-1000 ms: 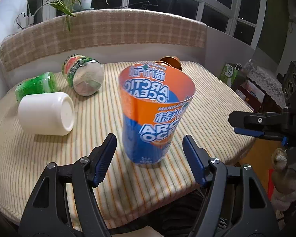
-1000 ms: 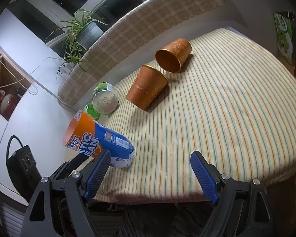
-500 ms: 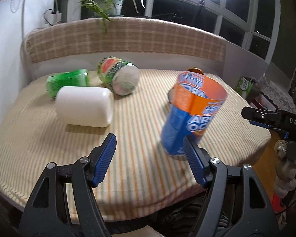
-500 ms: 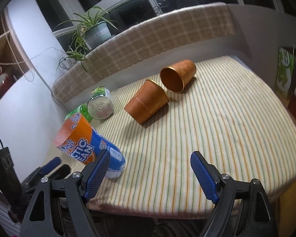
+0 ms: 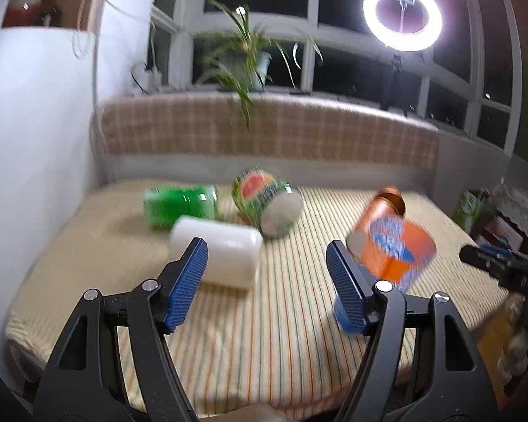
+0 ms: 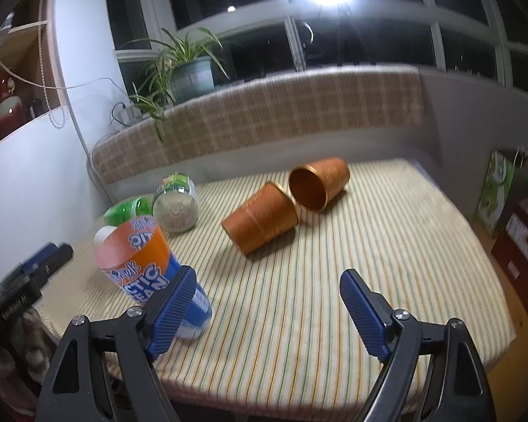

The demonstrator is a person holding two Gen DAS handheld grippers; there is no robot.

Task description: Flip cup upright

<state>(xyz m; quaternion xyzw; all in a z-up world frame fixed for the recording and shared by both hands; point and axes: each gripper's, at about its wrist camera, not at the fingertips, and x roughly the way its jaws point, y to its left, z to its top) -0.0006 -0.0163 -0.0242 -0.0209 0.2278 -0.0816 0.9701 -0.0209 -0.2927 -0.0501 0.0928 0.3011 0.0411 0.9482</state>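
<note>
While both jaws gape empty, the orange-and-blue cup (image 6: 148,263) stands upright on the striped surface (image 6: 334,281). It sits behind the left finger of the right hand-held gripper (image 6: 267,313), right of the left hand-held gripper (image 5: 267,285).

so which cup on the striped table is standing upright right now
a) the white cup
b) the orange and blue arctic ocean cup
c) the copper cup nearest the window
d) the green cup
b: the orange and blue arctic ocean cup stands on its base with its mouth up, while the white cup, green cup and both copper cups lie on their sides.
</note>
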